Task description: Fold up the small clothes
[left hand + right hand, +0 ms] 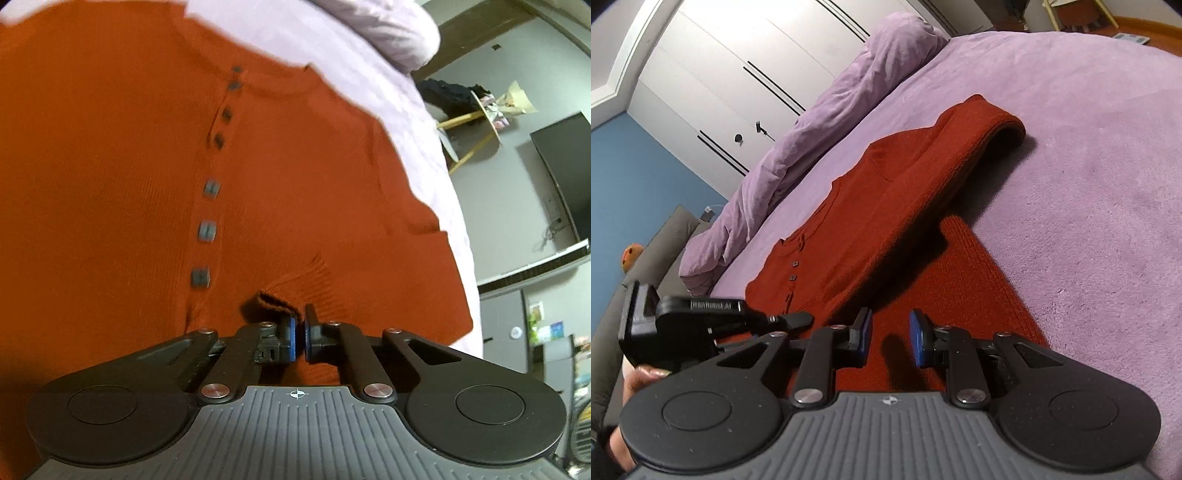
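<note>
Already the left gripper pinches the hem of the rust-orange buttoned knit top lying on the purple bedspread, while the right gripper, jaws apart, grips nothing, so lifting risks dragging it askew.

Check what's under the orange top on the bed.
The orange top lies on the purple blanket, which shows all around it. One side is folded over onto the body. Anything between top and blanket is covered.
</note>
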Demonstrator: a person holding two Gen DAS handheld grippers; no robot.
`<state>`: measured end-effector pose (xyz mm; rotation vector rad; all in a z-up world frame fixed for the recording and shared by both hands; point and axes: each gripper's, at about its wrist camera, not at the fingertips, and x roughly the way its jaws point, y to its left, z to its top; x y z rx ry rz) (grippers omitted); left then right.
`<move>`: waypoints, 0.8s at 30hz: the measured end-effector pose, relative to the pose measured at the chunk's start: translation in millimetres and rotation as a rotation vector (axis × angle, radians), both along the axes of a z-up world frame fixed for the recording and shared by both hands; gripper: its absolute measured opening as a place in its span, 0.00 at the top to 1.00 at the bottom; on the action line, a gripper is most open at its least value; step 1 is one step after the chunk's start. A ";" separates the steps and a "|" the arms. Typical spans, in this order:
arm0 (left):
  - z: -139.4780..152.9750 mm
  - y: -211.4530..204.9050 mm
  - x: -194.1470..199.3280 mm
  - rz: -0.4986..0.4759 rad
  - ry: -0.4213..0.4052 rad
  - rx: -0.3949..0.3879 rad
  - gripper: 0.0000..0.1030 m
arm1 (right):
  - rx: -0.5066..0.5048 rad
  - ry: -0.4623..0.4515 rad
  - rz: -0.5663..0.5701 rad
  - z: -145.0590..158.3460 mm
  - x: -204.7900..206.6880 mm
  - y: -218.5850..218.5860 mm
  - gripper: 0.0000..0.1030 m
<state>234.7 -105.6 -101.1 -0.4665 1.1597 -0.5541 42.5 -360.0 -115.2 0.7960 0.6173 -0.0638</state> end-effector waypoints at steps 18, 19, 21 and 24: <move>82.6 82.6 27.0 0.158 -0.503 0.462 0.95 | -0.333 0.062 0.011 63.5 76.5 -3.9 0.37; 81.1 86.8 27.0 0.162 -0.501 0.456 0.95 | -0.371 0.074 0.024 63.8 93.0 -3.7 0.36; 79.0 92.2 27.9 0.161 -0.506 0.452 0.95 | -0.422 0.128 0.043 61.1 126.8 -3.8 0.36; 76.8 88.3 37.9 0.153 -0.508 0.454 0.95 | -0.435 0.191 0.054 46.3 170.0 -9.8 0.38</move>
